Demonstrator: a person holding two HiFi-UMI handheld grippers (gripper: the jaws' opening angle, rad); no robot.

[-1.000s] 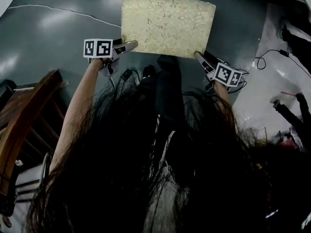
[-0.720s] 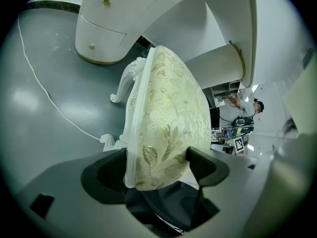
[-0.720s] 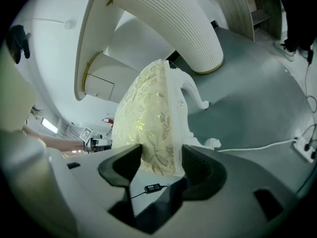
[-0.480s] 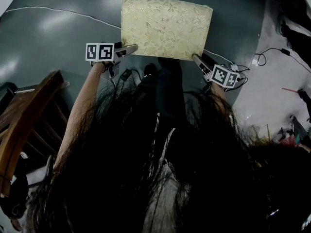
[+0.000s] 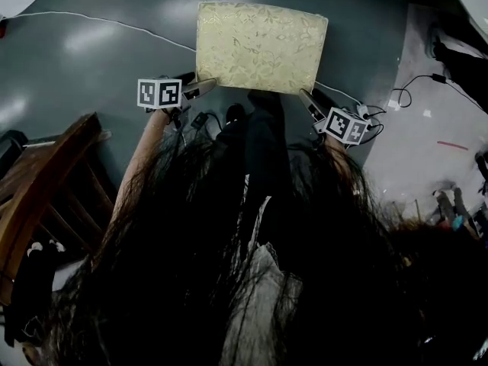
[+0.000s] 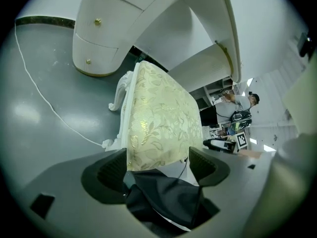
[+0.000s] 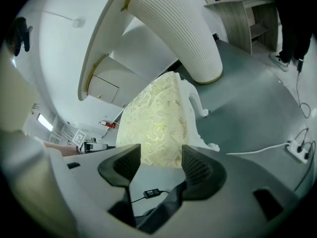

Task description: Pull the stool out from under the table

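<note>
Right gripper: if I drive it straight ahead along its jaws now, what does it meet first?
The stool. The near edge of its gold-patterned cushion sits directly ahead of the right gripper, framed between the open jaws. It looks very close, though I can't tell whether they already touch.

My left gripper (image 6: 158, 157), jaws wide apart, frames the near edge of the gold floral stool (image 6: 158, 118) on a grey floor (image 6: 49, 108).

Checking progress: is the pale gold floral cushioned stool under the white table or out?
Out: the pale gold floral cushioned stool shows whole on the grey floor.
</note>
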